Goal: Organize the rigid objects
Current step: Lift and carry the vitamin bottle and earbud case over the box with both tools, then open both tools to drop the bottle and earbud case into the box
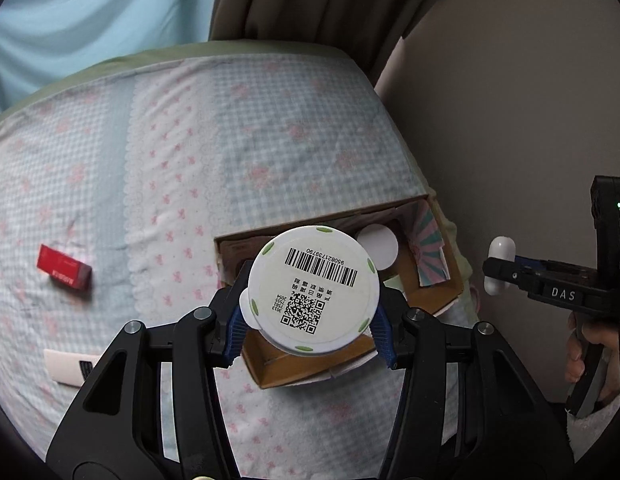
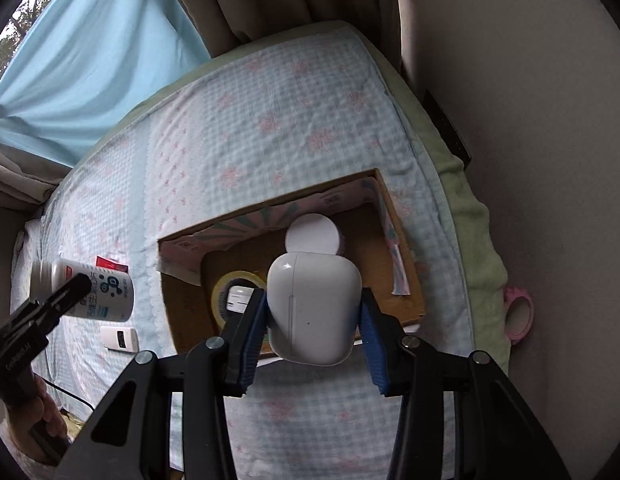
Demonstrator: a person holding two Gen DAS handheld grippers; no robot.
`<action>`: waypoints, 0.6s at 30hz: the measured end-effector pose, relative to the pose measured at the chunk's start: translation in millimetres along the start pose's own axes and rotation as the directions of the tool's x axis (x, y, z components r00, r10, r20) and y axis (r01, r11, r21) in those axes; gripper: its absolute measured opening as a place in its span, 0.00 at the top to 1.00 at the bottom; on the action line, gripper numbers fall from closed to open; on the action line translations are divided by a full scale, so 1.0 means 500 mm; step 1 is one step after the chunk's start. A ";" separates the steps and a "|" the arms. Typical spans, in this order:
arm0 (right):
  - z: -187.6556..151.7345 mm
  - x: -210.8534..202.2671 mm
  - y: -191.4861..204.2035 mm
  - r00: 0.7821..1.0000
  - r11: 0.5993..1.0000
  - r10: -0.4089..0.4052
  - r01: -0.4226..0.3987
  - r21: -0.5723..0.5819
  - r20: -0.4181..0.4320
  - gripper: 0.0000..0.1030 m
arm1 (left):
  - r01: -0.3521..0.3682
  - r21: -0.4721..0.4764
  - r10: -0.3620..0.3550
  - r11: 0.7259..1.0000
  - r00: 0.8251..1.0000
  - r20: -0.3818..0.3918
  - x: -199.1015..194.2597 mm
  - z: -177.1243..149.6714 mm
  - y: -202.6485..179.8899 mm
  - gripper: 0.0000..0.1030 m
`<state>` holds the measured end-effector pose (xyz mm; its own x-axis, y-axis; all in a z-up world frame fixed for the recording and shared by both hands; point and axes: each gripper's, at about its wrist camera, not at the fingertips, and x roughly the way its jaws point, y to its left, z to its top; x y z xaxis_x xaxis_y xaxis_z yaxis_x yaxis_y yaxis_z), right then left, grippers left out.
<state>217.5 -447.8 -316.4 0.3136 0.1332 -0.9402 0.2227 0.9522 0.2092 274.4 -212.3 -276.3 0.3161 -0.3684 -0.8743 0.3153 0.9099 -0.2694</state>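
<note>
Left claw (image 1: 311, 330): clenched on white bottle (image 1: 313, 288), blue pads on both flanks, barcoded base facing the lens. Held in the air over near-left part of cardboard box (image 1: 437, 298). Right claw (image 2: 313, 334): clenched on white earbud case (image 2: 313, 308), pads against both sides, held over the box's near wall. Box on the bed (image 1: 182, 152), near its right edge.

Inside box, from right wrist view: tape roll (image 2: 230, 294) lying flat at left with a small white item inside its ring, white-lidded jar (image 2: 311, 234) toward the far wall. Left on the bedcover: red box (image 1: 64, 272), flat white item (image 1: 66, 368).

Risks (judgement):
- Bottle round and smooth-looking; could roll or rotate between pads if grip slackens, falling onto the soft cover rather than into the box.
- Release point sits near the tape roll; bottle dropped there could land on the ring, tip, lie askew.
- Both claws converging on one box; collision likely if lowered together.
- Case glossy; may slip if squeezed off-centre.
- Box close to bed edge; a nudge could push it off.

View differences:
- Left wrist view: bottle base hides the tape roll and most of box floor; shows the right claw side-on with case at its tip.
- Right wrist view: shows open floor right of the jar, bottle's printed label side, pink ring-shaped thing (image 2: 519, 314) beyond the bed edge.
</note>
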 end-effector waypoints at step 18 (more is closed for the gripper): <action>-0.042 0.220 -0.039 0.994 0.949 -0.111 0.099 -0.300 -0.022 0.60 | -0.048 0.045 0.055 0.998 0.980 -0.191 0.325 0.029 -0.026 0.54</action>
<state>228.6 -445.8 -429.4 0.2670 0.0330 -0.9631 -0.0344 0.9991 0.0247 334.8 -286.7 -408.9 0.1568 -0.2744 -0.9487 0.3394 0.9171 -0.2092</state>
